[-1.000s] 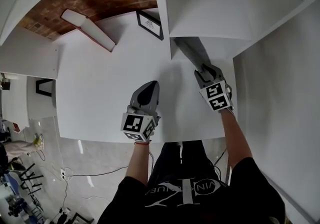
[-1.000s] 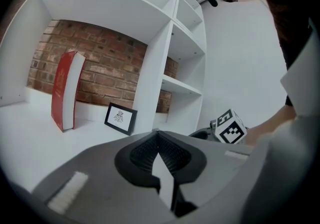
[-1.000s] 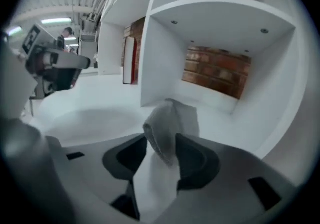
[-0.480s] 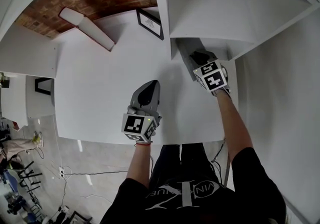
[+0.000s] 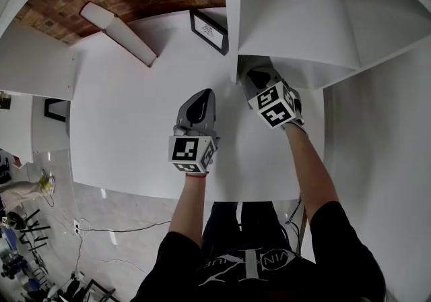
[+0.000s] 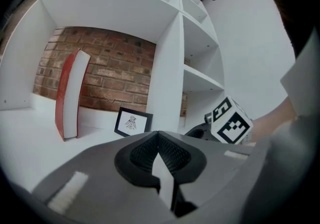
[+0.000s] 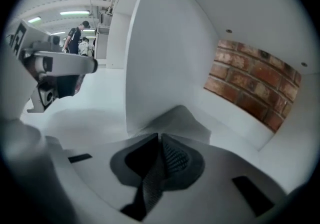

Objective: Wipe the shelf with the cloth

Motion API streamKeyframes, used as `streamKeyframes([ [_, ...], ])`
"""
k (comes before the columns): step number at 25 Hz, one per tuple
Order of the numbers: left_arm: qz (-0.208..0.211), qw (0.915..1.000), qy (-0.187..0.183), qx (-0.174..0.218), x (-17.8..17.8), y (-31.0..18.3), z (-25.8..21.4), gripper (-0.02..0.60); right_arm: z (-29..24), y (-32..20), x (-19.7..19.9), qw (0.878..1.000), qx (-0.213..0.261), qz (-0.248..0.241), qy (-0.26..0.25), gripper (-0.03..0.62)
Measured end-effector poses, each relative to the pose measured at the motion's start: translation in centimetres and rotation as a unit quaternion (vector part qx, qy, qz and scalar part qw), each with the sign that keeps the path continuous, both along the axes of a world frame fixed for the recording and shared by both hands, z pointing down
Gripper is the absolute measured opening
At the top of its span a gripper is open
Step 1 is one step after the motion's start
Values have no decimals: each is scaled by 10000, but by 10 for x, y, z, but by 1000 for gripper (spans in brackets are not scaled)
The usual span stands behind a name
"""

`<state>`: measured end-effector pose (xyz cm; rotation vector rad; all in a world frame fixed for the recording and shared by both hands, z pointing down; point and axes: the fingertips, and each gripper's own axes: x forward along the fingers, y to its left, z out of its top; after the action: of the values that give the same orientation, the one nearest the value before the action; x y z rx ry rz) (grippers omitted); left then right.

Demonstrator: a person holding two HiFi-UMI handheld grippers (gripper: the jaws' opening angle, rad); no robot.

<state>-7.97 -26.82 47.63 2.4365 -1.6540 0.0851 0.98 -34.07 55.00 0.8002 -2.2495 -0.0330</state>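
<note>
Now the right gripper [image 7: 159, 137] has just been closing its jaws, and they pinch the near edge of the grey cloth [image 7: 177, 118]. The cloth humps up just beyond the tips on the white shelf [image 7: 85, 118], at the foot of the divider [image 7: 160, 58]. The left gripper [image 6: 157, 134] has its jaws clenched on nothing, with the cloth off to their right. A framed picture [image 6: 132, 122] ahead of them bears print too small to read.
</note>
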Motion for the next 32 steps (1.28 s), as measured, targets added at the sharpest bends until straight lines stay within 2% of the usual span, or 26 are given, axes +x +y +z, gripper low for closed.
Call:
streamKeyframes([
  [3, -87, 9997, 206, 110, -1, -19, -2, 9, 0, -3, -3, 9997, 110, -144, 150, 28],
  [7, -218, 9993, 219, 191, 1, -36, 0, 9, 1, -12, 8, 9990, 236, -41, 364, 18],
  [11, -291, 9991, 266, 181, 2, -40, 2, 9, 1, -20, 36, 9980, 267, 320, 473, 14],
  [17, -242, 9993, 267, 101, 10, -40, 10, 9, 2, -25, 89, 9914, 151, 1179, 549, 14],
  [20, -217, 9993, 298, 96, 14, -40, 10, 9, 2, -23, 101, 9886, 95, 1364, 626, 14],
  [24, -186, 9994, 260, 91, 13, -40, 9, 9, 2, -20, 84, 9925, 122, 1003, 693, 12],
  [29, -293, 9991, 286, 146, 3, -40, 6, 9, 3, -21, 37, 9983, 29, 303, 487, 12],
  [32, -336, 9987, 352, 149, -1, -38, 4, 9, 3, -27, 13, 9984, 133, -38, 548, 12],
])
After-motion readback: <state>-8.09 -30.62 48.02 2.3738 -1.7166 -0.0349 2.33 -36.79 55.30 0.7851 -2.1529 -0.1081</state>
